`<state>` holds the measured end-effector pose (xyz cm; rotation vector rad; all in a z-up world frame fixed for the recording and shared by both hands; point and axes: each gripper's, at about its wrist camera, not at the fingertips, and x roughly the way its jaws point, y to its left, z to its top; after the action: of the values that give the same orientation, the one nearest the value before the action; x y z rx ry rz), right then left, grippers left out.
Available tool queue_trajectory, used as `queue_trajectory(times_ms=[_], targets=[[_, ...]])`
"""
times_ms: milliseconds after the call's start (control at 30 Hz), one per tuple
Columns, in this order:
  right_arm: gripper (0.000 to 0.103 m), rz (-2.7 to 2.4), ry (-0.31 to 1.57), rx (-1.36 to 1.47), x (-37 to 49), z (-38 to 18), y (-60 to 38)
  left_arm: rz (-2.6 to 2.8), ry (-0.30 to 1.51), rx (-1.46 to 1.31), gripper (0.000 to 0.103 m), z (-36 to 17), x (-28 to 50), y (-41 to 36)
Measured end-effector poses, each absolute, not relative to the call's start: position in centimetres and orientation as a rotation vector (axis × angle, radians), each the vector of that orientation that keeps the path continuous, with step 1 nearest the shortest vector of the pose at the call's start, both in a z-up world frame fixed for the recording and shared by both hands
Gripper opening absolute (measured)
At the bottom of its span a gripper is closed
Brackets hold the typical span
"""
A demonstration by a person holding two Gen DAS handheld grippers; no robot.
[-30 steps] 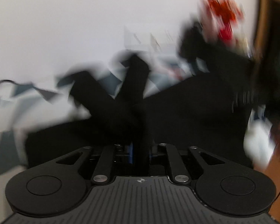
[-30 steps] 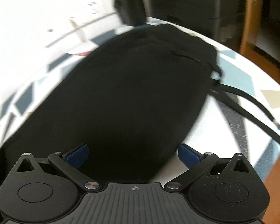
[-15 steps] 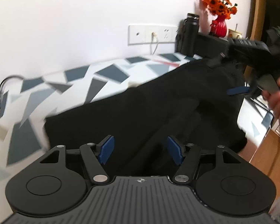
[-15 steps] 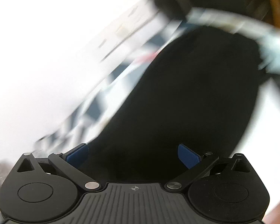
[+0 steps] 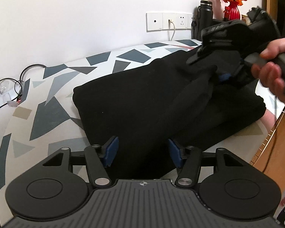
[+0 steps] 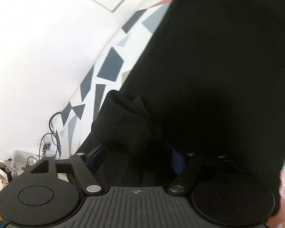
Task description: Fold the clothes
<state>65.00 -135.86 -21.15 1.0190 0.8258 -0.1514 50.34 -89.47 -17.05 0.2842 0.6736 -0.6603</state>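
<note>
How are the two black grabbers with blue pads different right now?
The left gripper has its blue pads apart, closing around the black garment without pinching it; the right gripper is closing on a bunched fold. The left hangs by the garment's near edge, the right at its far end. Both are black.

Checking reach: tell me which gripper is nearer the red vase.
Right. The right gripper closes on a black garment fold just below the red vase; the left gripper hangs at the garment's near edge.
</note>
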Motion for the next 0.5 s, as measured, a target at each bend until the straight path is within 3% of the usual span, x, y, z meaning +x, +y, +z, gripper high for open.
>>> queue_trajectory(times_ms=[200, 300, 500], targets=[[0.021, -0.192, 0.659, 0.966, 61.3, -18.0, -136.8, -0.797, 0.706, 0.169, 0.058, -15.9, 50.9, -88.5], [0.022, -0.281, 0.711, 0.971, 59.5, -19.7, -138.2, -0.984, 0.816, 0.030, 0.063, -15.9, 52.1, -88.5], [0.041, -0.309, 0.690, 1.001, 58.1, -21.3, -139.0, -1.019, 0.886, 0.098, 0.069, -16.5, 52.9, -90.0]])
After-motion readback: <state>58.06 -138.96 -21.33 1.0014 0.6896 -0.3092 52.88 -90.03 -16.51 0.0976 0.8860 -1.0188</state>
